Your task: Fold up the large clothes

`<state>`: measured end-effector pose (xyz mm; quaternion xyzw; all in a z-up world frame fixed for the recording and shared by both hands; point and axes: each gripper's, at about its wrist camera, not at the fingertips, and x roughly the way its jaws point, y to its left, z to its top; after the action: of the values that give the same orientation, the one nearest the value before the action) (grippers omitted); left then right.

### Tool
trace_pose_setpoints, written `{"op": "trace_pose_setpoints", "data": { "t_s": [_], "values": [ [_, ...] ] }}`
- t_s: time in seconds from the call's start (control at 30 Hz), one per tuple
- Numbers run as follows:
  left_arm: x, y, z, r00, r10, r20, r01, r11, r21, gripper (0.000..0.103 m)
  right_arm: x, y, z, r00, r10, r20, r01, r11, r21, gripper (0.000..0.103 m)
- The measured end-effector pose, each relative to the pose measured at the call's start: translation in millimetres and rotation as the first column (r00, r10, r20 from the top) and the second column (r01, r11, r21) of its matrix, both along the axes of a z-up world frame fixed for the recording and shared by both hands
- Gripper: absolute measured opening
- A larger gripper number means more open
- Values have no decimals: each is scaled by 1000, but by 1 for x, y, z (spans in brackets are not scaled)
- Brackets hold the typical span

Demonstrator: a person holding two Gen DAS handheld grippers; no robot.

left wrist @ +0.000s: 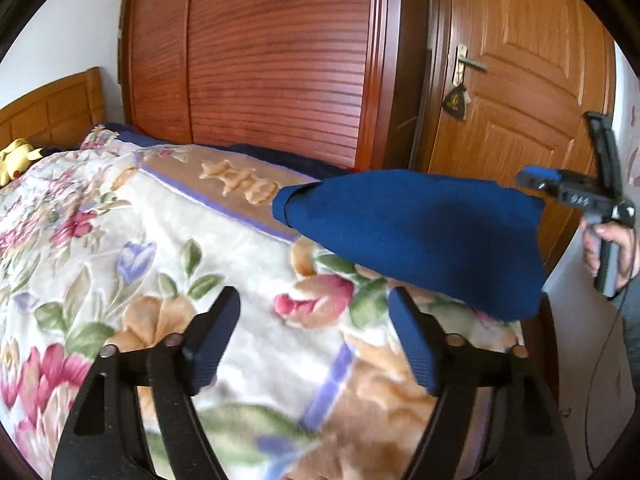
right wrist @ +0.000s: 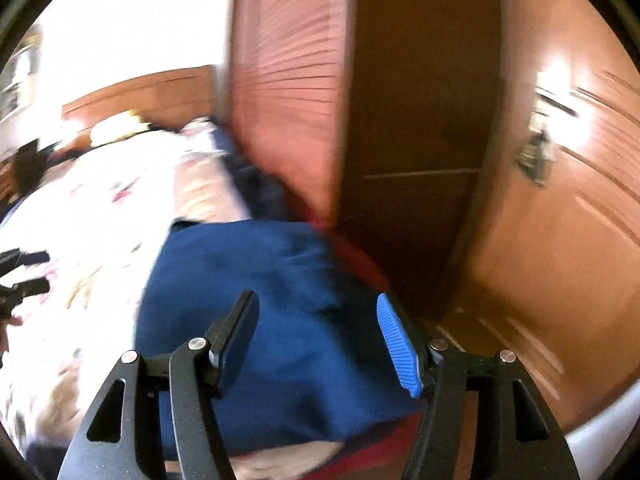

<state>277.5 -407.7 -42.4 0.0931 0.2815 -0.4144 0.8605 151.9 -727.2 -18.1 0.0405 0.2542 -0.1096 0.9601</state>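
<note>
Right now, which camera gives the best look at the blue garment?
The left wrist view: the blue garment is sharp there, its whole outline visible on the floral blanket. The right wrist view shows it blurred and cropped, partly behind the right hand-held gripper.

Bright daylight; right wrist view motion-blurred with glare, both fisheye-curved, dark corners.
</note>
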Motion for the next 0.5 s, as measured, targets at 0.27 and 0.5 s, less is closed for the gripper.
{"op": "trace_pose_setpoints", "data": {
  "t_s": [0.27, 0.5],
  "values": [
    [-42, 50, -1, 999, 39, 37, -40, 999, 10, 82, 16, -40, -69, 987, -13, -158, 30, 994, 102, 63],
    [-69, 93, 8, 994, 89, 65, -89, 996, -3, 84, 0, -24, -47, 984, -72, -164, 87, 992, 86, 63]
  ]
}}
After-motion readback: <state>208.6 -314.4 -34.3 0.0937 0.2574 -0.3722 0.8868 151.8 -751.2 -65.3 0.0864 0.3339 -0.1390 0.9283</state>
